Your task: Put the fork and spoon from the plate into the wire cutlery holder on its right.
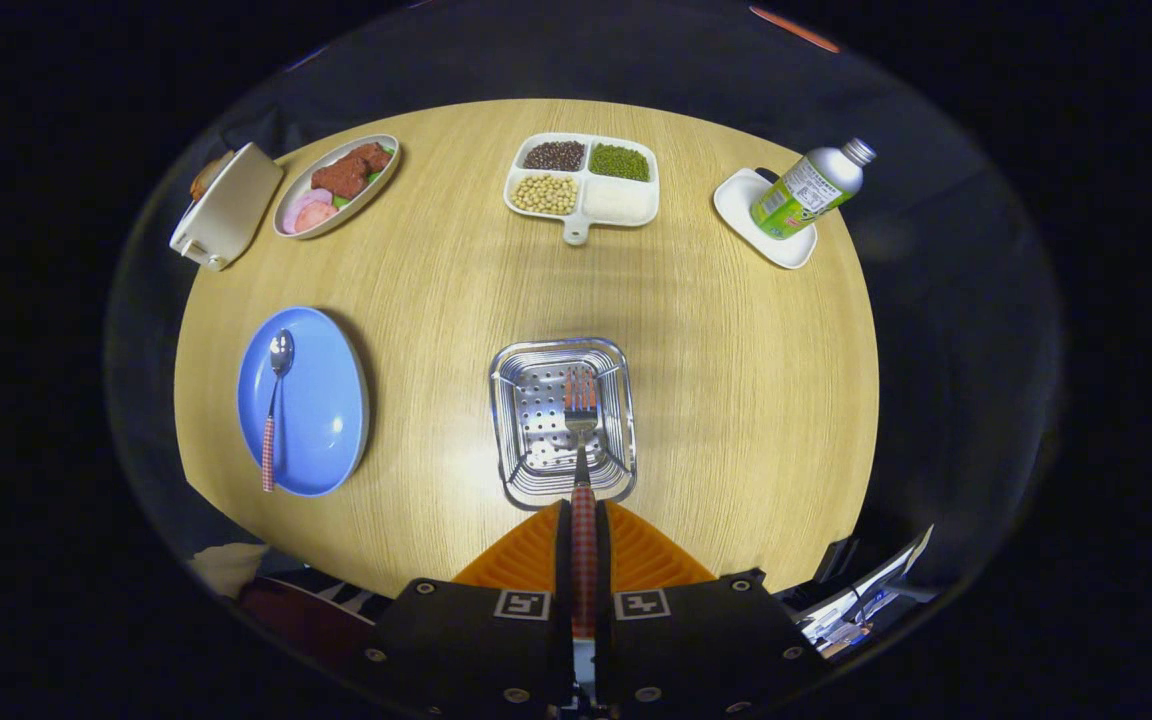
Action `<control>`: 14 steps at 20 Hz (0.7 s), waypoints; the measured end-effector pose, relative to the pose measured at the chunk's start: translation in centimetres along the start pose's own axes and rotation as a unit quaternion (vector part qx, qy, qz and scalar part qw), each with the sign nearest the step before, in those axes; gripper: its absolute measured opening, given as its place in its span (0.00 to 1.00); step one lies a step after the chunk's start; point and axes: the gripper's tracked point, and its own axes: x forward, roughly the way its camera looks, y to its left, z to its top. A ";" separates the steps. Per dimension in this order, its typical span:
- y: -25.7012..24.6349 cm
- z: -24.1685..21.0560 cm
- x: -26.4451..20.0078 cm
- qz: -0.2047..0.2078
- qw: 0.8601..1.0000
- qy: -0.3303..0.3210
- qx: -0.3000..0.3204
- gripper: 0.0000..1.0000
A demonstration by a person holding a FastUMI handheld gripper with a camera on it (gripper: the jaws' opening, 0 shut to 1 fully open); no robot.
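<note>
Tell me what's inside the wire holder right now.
The fork, held by the shut gripper, hangs tines-first over the holder; its perforated floor looks bare. The fork hides a strip of it.

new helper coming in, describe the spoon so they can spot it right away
On the round wooden table, look left of the wire cutlery holder to the blue plate. The spoon lies along that plate's left side; its checked handle matches the fork clamped in the hand-held gripper, but it ends in a round bowl.
</note>
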 end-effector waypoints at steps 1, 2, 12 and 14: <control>0.2 0.1 0.4 0.003 1.000 0.004 0.003 0.09; 0.3 0.3 0.7 0.004 1.000 0.009 0.005 0.09; 1.7 1.8 0.5 0.043 0.998 -0.004 0.036 0.18; 1.7 2.4 0.2 0.050 0.998 -0.022 0.040 0.27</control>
